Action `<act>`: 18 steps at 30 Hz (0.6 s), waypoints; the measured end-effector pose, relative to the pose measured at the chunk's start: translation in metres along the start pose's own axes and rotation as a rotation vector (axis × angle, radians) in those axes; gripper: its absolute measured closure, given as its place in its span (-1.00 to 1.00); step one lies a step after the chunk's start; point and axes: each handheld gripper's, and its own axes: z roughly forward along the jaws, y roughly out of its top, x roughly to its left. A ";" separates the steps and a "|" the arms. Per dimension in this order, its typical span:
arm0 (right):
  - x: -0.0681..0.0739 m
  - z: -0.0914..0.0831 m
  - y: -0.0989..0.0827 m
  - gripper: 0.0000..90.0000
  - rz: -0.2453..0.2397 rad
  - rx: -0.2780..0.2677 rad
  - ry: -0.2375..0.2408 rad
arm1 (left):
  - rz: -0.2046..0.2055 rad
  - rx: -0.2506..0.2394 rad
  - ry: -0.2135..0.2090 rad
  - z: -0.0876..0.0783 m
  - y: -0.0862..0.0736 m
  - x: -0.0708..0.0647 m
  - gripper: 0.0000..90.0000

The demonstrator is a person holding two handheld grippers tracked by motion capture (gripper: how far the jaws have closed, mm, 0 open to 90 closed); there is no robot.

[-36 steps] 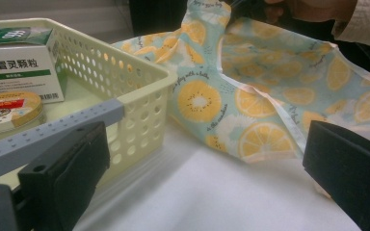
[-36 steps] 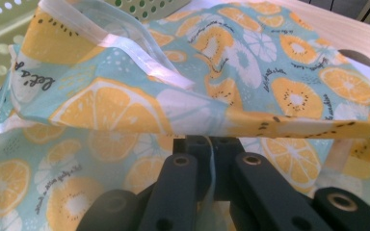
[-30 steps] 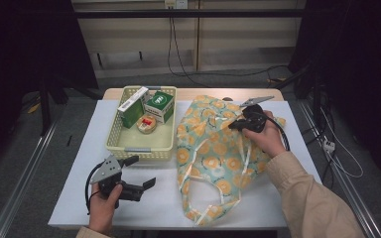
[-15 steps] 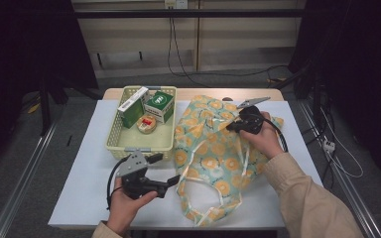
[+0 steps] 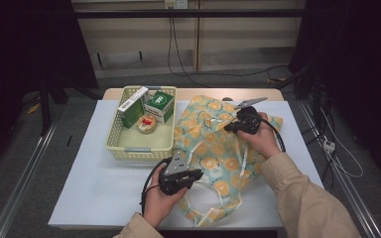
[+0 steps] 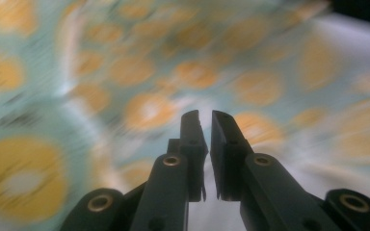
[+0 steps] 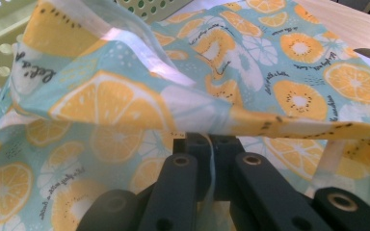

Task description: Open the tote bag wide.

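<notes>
Bag (image 5: 218, 148) of thin fruit-print material, teal with orange and kiwi slices, lies spread over the right half of the white counter (image 5: 94, 183), its left edge just beside the basket (image 5: 113, 141). Lower end with pale handle loops reaches the near counter edge.

Right tool (image 5: 230, 128) sits over the upper part of the bag, held in the person's right hand (image 5: 260, 139). In the right gripper view its jaws are pressed together on a fold of the bag (image 7: 125, 106); a pale edge of material runs down between them, and the pinched layer is lifted off the layer beneath, making a tent-like ridge above the jaws.

Left tool (image 5: 194, 174) is held in the left hand (image 5: 161, 203) at the bag's lower left edge, pointing right toward the print. Its jaws have just been closing. In the left gripper view (image 6: 206, 120) they stand almost together with a narrow slit between the tips; blurred bag print (image 6: 77, 72) lies beyond them, and whether any material is caught in the slit cannot be told.

Basket is pale yellow-green, perforated, at counter's upper left. Inside: white carton (image 5: 132, 100), green box (image 5: 159, 105), and a small round tin (image 5: 147, 123), all grouped toward the far end.
</notes>
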 end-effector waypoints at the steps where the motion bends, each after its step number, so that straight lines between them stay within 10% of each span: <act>1: -0.001 -0.002 0.000 1.00 0.005 -0.002 0.000 | -0.026 0.012 0.027 0.001 -0.005 0.005 0.91; 11: -0.006 -0.026 0.018 1.00 -0.006 -0.022 -0.026 | -0.054 0.051 0.213 -0.009 -0.013 0.036 0.99; 18: -0.005 -0.036 0.018 1.00 -0.016 -0.008 -0.037 | -0.097 -0.019 0.236 -0.024 -0.004 0.044 1.00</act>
